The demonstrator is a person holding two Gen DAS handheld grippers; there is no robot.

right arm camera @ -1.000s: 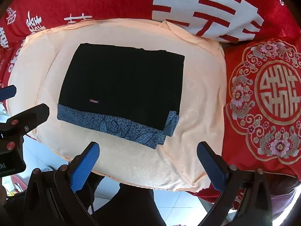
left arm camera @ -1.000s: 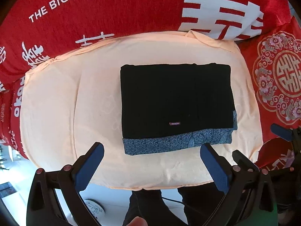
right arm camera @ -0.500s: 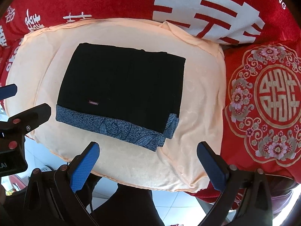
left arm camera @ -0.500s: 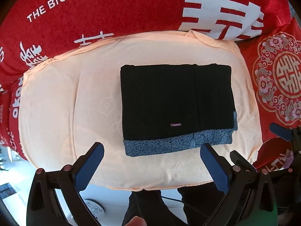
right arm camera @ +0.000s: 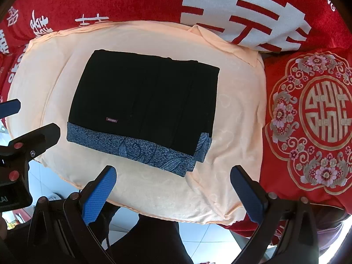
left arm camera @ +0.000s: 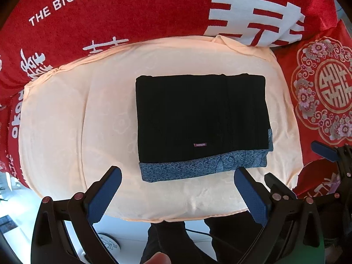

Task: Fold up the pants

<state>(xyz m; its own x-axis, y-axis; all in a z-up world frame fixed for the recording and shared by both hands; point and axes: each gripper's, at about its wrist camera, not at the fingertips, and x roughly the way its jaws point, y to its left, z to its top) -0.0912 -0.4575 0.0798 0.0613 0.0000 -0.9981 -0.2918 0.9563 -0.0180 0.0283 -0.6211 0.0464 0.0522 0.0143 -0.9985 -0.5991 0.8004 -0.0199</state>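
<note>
Bare peach cushion [left arm camera: 66, 121] rings the folded pants [left arm camera: 198, 118]; red bedding [left arm camera: 132, 13] seemingly rises behind.

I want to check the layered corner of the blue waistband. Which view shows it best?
The right wrist view: the waistband corner lies unobstructed, with its stacked patterned layers offset and plain to see. The left wrist view shows the waistband more square-on, but its right fingertip crowds that corner.

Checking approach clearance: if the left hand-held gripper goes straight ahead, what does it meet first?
Likely the folded black pants, near their blue patterned waistband, lying on the peach cushion. The left hand-held gripper is open; depth unclear.
</note>
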